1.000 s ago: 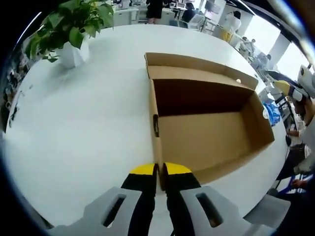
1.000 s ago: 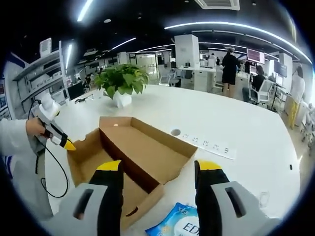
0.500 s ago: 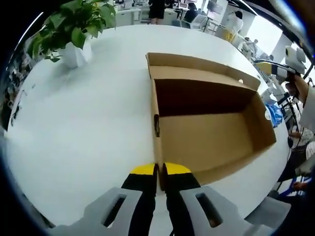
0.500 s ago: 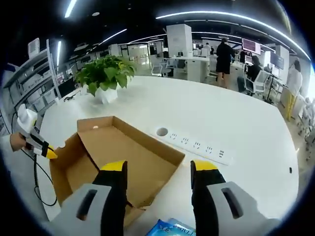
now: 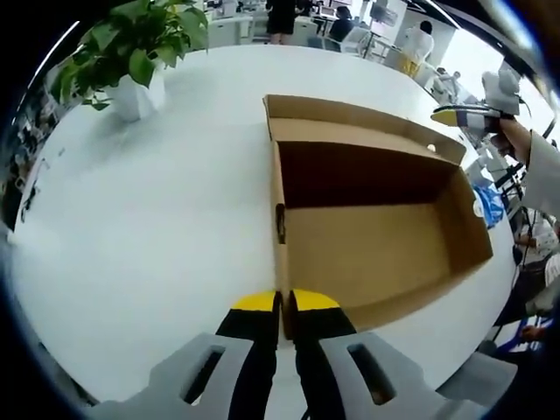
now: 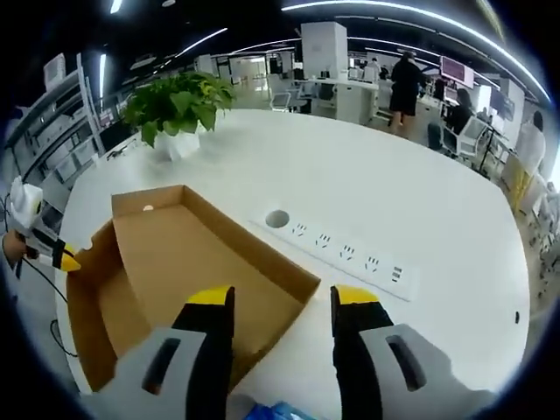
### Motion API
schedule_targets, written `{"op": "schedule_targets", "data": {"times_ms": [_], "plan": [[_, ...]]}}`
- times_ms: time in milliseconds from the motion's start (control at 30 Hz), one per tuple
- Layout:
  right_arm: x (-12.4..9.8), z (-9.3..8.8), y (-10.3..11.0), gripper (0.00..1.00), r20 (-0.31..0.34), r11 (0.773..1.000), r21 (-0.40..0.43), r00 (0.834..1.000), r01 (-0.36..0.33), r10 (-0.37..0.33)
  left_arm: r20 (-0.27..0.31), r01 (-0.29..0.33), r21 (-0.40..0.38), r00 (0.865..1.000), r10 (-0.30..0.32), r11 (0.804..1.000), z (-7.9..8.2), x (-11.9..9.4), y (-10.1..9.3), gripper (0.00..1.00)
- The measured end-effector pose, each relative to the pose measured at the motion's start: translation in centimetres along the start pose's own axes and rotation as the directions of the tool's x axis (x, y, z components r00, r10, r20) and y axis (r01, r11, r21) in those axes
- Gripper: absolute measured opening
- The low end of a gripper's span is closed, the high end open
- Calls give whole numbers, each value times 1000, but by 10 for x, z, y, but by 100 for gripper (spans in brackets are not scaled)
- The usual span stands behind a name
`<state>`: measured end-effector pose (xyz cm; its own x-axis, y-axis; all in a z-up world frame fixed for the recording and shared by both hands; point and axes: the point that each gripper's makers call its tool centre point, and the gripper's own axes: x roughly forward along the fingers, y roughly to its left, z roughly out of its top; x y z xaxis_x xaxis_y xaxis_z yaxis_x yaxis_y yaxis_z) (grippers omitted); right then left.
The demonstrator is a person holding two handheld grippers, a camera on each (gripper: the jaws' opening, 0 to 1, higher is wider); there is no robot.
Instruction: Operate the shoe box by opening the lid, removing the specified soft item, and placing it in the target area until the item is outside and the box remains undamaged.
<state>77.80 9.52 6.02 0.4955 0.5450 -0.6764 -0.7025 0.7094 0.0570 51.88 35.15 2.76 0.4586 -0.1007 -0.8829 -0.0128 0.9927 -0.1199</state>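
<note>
Between my left gripper's (image 5: 283, 302) yellow-tipped jaws sits the near wall of the shoe box (image 5: 367, 232), and they're pressed tight on that cardboard edge, pinning the box to the white table (image 5: 149, 219). I'd keep that pinch firm but not crushing, since a torn or creased wall would spoil the job, so no twisting and no lifting from this corner. Looking out past the jaws, the box is open, its lid folded back flat on the far side, and the bare brown floor shows nothing lying inside. Further out stands a potted plant (image 5: 131, 52), well apart from the box. Over on my right gripper (image 6: 276, 302), the jaws are spread apart with nothing between them, hovering above the box's near right wall, with the open cavity just ahead and to the left. A blue soft pack (image 6: 267, 411) peeks in at the very bottom of the right gripper view, below the jaws and outside the box, which I judge to be the item; how it lies I can't tell from that sliver. A power strip (image 6: 337, 254) set into the table runs beside the box. My read: hold the left pinch steady and ease it open straight, without dragging the wall.
</note>
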Motion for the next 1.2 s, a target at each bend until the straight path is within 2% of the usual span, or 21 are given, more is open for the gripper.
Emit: {"op": "schedule_targets", "data": {"times_ms": [200,367,467,567,767,833,933,1033,1200], "plan": [[16,-10,-8,38,-49,1000,-3,999,7,-7,-5,-6,-5,1000,6,1000,0,1,1,2],[25,-16,-19,30,-95,999,16,995,36,-34,-6,-11,-11,1000,11,1000,0,2,2,2],[32,-25,-25,21,-177,996,83,984,41,-26,-5,-14,-12,1000,14,1000,0,2,3,2],[39,-22,-30,18,-188,996,76,981,54,-39,-3,-13,-20,1000,13,1000,0,3,4,2],[49,-31,-28,13,-281,993,104,959,64,-32,-4,-11,-28,1000,11,1000,0,4,5,2],[51,-30,-30,12,-292,991,103,955,80,-46,-5,-14,-25,1000,14,1000,2,5,6,2],[52,-32,-26,7,-318,988,132,948,75,-29,-3,-16,-24,1000,16,1000,2,5,7,2],[53,-35,-25,5,-351,988,129,936,87,-37,-2,-16,-26,1000,16,1000,2,5,7,2],[50,-39,-26,4,-388,980,179,922,89,-13,-5,-20,-27,1000,20,999,2,5,5,2]]}}
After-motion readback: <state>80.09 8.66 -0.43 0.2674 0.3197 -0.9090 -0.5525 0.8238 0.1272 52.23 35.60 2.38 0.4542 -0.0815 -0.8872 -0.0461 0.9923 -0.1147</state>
